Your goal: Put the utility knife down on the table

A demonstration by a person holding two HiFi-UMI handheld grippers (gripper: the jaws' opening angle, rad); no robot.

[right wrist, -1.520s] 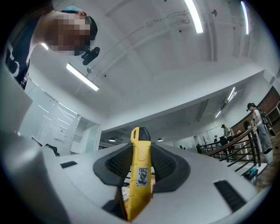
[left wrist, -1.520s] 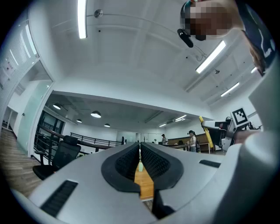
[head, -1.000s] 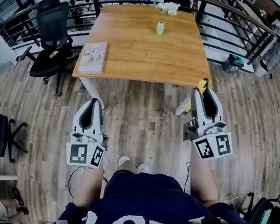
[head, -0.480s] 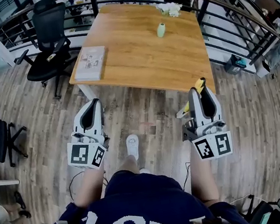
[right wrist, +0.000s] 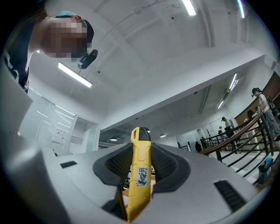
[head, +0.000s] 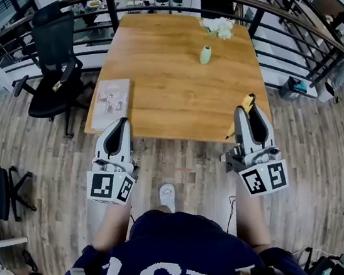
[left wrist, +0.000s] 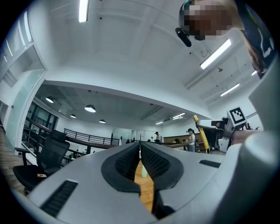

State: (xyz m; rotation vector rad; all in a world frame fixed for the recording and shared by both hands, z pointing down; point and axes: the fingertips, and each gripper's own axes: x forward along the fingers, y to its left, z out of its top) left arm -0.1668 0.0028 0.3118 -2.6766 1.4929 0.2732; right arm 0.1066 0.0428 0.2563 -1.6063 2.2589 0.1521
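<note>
A yellow utility knife (right wrist: 139, 175) with a white label stands upright between the jaws of my right gripper (right wrist: 141, 151), which is shut on it. In the head view the knife's (head: 246, 101) tip pokes out past the right gripper (head: 248, 110), over the near right edge of the wooden table (head: 171, 89). My left gripper (head: 119, 124) reaches the table's near left edge. Its jaws (left wrist: 140, 148) are shut, with nothing between them.
On the table lie a booklet (head: 110, 103) at the near left, a small pale green vase (head: 205, 54) and white flowers (head: 219, 26) at the far right. A black office chair (head: 53, 68) stands left of the table. A dark railing (head: 284, 29) curves behind it.
The person has stepped forward. The table has come nearer, and both grippers' tips now reach its near edge. The knife stays held in the right gripper.
</note>
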